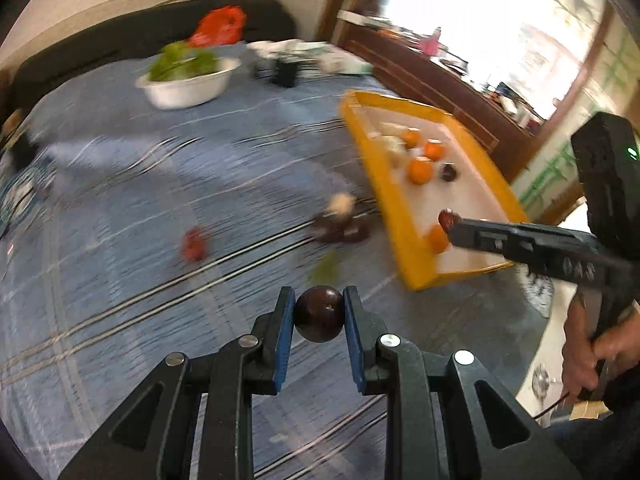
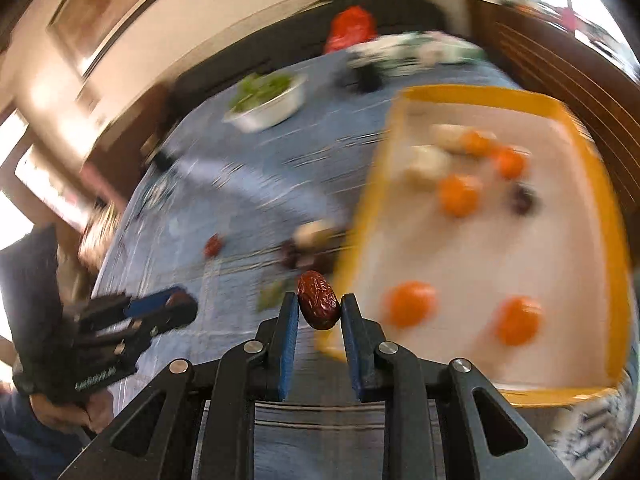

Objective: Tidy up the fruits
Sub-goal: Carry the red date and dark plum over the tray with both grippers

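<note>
Left hand-held gripper [image 1: 319, 312] clamping round dark plum [image 1: 320, 314] between blue pads, carrying it above blue checked cloth.

Right hand-held gripper [image 2: 319, 312] pinching wrinkled red date [image 2: 318, 306], hanging by near corner of yellow tray [image 2: 596, 184], likely for drop-off there.

Oranges [image 2: 458, 194] already lying in tray; more fruit [image 1: 340, 222] waiting on cloth.

Writing on gripper body too blurred for reading.

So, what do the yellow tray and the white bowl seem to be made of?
Yellow tray: probably plastic, judging by its thin, evenly coloured raised rim; the floor is pale and smooth, perhaps a liner. White bowl: smooth and plain white, either plastic or glazed ceramic; motion blur leaves that open. It holds green leaves.
</note>
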`<action>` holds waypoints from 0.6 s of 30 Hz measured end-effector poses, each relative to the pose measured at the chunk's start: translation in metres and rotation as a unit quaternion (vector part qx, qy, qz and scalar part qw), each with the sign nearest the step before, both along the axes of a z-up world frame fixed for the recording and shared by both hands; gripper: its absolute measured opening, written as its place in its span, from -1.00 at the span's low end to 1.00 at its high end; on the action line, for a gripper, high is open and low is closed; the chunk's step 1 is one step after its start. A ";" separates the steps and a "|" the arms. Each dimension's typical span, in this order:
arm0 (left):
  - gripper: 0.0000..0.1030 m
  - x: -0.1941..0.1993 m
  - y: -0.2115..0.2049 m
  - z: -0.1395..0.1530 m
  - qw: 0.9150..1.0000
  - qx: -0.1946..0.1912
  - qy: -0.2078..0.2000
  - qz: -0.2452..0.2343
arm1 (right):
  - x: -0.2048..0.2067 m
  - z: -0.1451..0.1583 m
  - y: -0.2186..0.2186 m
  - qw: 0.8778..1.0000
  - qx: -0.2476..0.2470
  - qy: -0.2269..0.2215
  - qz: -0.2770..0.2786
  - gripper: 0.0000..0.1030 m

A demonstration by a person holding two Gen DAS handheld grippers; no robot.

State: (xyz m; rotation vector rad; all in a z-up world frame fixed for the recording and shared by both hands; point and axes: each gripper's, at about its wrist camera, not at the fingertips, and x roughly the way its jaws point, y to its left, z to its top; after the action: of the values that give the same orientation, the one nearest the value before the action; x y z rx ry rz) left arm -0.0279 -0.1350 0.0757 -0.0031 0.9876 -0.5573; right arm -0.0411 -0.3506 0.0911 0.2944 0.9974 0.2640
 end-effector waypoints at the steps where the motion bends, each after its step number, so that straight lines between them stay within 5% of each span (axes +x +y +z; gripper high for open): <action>1: -0.55 0.001 -0.013 0.002 1.000 -0.001 -0.002 -0.012 | 0.001 0.000 -0.014 1.000 0.002 0.002 -0.016 -0.54; 9: -0.55 0.022 -0.105 0.015 0.997 -0.021 -0.003 -0.071 | 0.004 -0.006 -0.109 0.994 -0.004 0.026 -0.107 -0.54; 18: -0.55 0.047 -0.186 -0.008 0.995 -0.024 0.031 -0.097 | 0.014 -0.026 -0.131 0.995 -0.026 0.054 -0.085 -0.54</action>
State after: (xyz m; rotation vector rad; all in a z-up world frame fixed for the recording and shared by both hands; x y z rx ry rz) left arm 0.0187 -0.3209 0.0679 0.0328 1.0420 -0.7625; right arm -0.0267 -0.4813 0.0647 0.3474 1.0768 0.0683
